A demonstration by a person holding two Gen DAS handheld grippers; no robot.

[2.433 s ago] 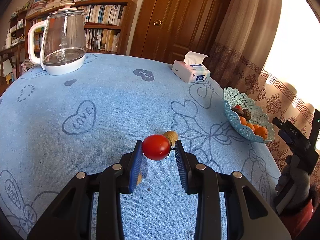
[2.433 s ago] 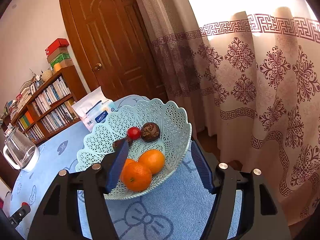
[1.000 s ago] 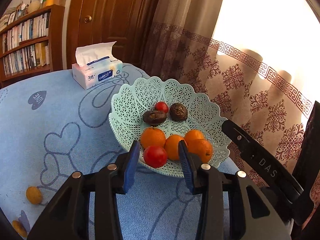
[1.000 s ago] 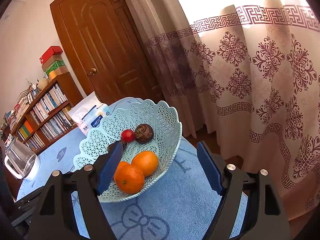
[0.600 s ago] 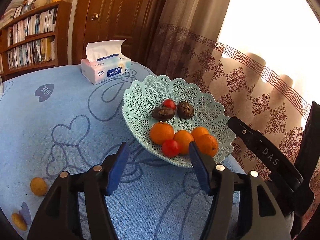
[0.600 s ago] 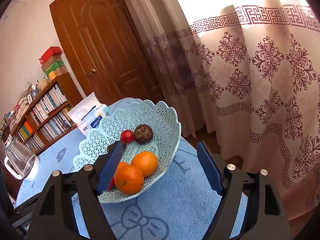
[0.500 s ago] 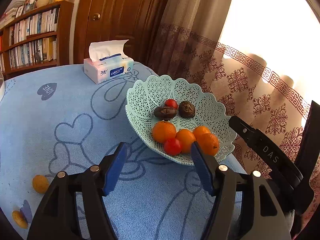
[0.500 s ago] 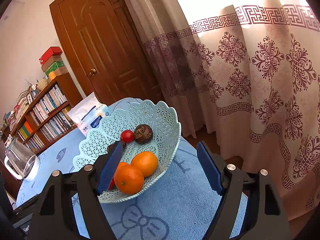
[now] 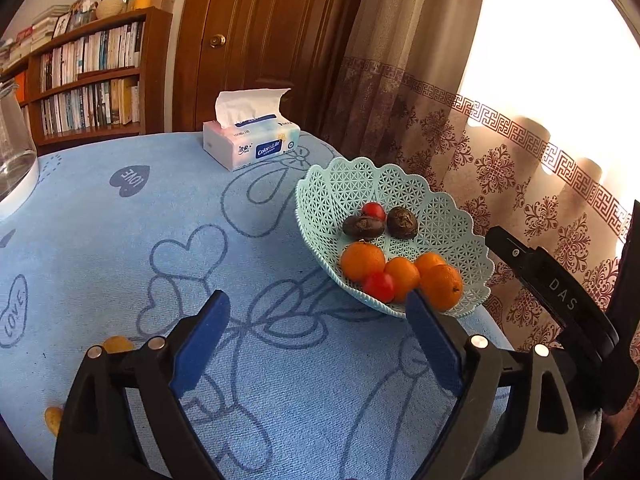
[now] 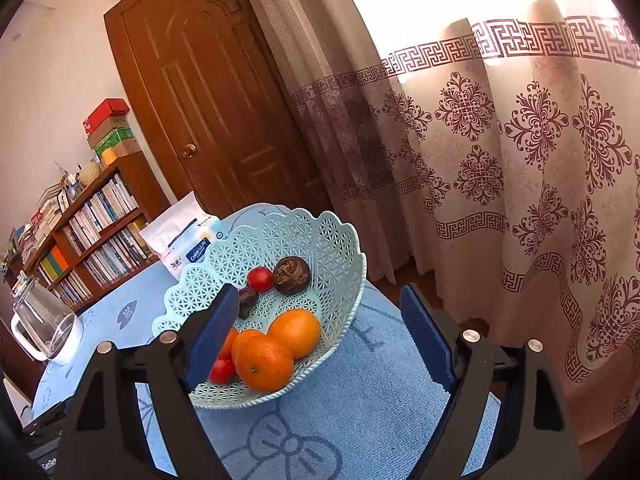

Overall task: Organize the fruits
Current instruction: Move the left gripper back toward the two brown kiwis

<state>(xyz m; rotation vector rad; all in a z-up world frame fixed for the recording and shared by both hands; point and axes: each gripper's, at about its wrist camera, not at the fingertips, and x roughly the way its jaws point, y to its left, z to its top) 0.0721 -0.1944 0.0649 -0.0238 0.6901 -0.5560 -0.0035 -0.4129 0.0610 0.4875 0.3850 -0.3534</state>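
Both sets of tongs, left gripper (image 9: 316, 334) just spreading and right gripper (image 10: 320, 334), are hanging released and empty, the tomato (image 9: 378, 286) lying in the basket (image 9: 320, 188) ahead, two yellow fruits (image 9: 117, 345) waiting left.

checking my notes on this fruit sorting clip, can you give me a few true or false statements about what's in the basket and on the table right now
1. The left gripper holds a tomato. False: its fingers stand open with nothing between them, having just opened.
2. Two tomatoes lie in the basket. True: one tomato at the front by the oranges, one at the back.
3. The tissue box sits inside the basket. False: it stands on the blue tablecloth beyond the basket.
4. All fruit is already in the basket. False: small yellow fruits lie on the tablecloth.
5. The right gripper is open and empty. True.
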